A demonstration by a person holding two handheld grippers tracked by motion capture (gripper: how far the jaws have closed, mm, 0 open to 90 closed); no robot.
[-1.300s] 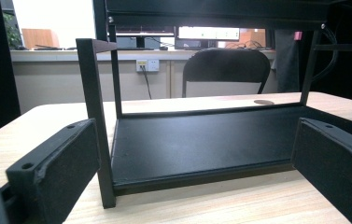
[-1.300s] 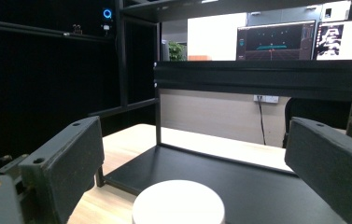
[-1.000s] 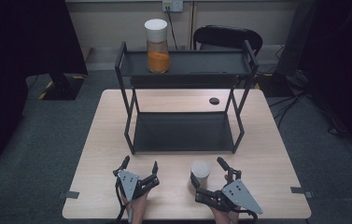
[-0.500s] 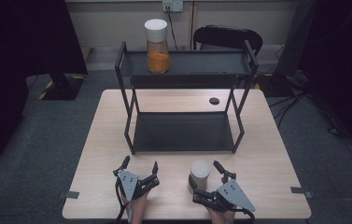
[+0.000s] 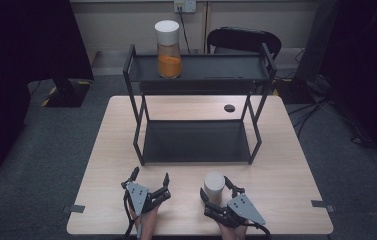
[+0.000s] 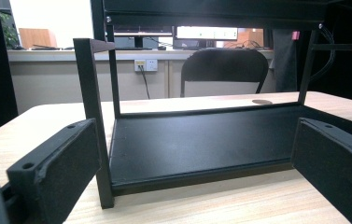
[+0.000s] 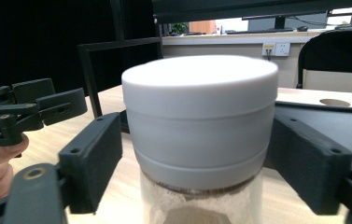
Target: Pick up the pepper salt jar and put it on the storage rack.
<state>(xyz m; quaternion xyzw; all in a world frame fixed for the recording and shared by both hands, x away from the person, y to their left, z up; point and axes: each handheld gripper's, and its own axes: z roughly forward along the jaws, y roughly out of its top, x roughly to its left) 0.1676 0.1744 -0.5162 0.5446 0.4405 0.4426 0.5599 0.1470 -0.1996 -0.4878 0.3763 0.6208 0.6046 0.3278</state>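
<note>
A glass jar with a white lid stands on the wooden table near its front edge; in the right gripper view the jar holds pale powder. My right gripper has just been closing with the jar between its jaws. Both pads now meet the sides of the lid, as the right gripper shows up close. My left gripper rests at the front left, open and holding nothing, and it faces the black shelf rack. The left gripper also appears beside a hand.
The two-tier black rack stands mid-table. On its top shelf a white-lidded jar of orange contents sits at the left. A cable hole lies behind the rack, and a black chair beyond the table.
The right gripper has sunk a little around the jar, and its jaws have come in from wide apart onto the lid. The left gripper has stayed put.
</note>
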